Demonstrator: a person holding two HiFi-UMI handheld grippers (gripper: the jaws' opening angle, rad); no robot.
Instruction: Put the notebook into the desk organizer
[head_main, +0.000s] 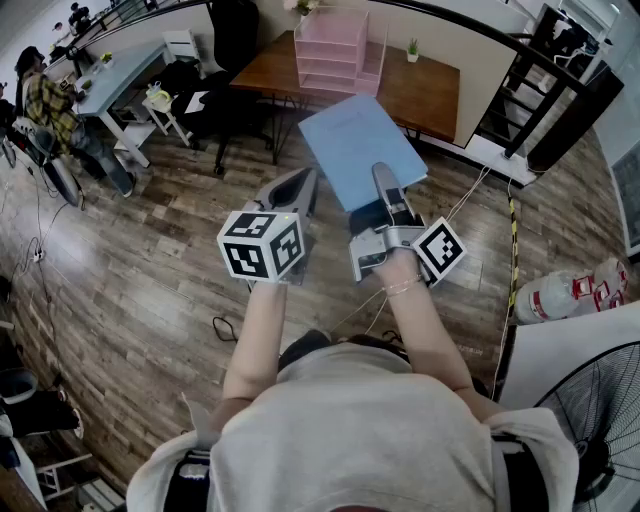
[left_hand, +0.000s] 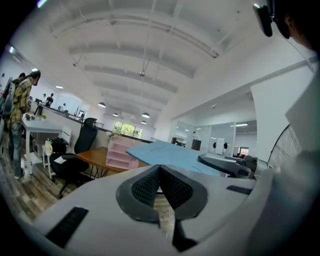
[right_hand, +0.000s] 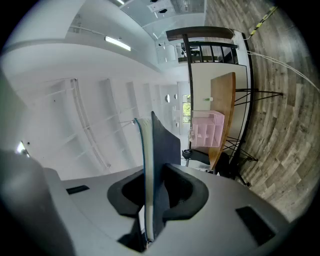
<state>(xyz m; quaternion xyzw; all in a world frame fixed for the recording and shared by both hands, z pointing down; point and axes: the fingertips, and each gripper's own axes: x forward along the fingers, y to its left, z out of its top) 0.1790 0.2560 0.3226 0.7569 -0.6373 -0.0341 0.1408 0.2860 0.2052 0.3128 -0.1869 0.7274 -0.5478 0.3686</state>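
Note:
A light blue notebook (head_main: 358, 148) is held flat in the air over the wooden floor, short of the table. My right gripper (head_main: 385, 190) is shut on its near edge; in the right gripper view the notebook (right_hand: 149, 165) stands edge-on between the pads. My left gripper (head_main: 297, 185) hangs just left of the notebook, jaws together with nothing between them (left_hand: 160, 170). The pink desk organizer (head_main: 332, 50) stands on the brown wooden table (head_main: 425, 90) beyond the notebook, and it also shows small in the left gripper view (left_hand: 121, 153) and the right gripper view (right_hand: 206, 131).
A small potted plant (head_main: 412, 48) stands on the table right of the organizer. Black office chairs (head_main: 220, 95) sit left of the table. A person (head_main: 48, 105) stands at a white desk far left. A fan (head_main: 600, 420) and cables (head_main: 512, 260) are at the right.

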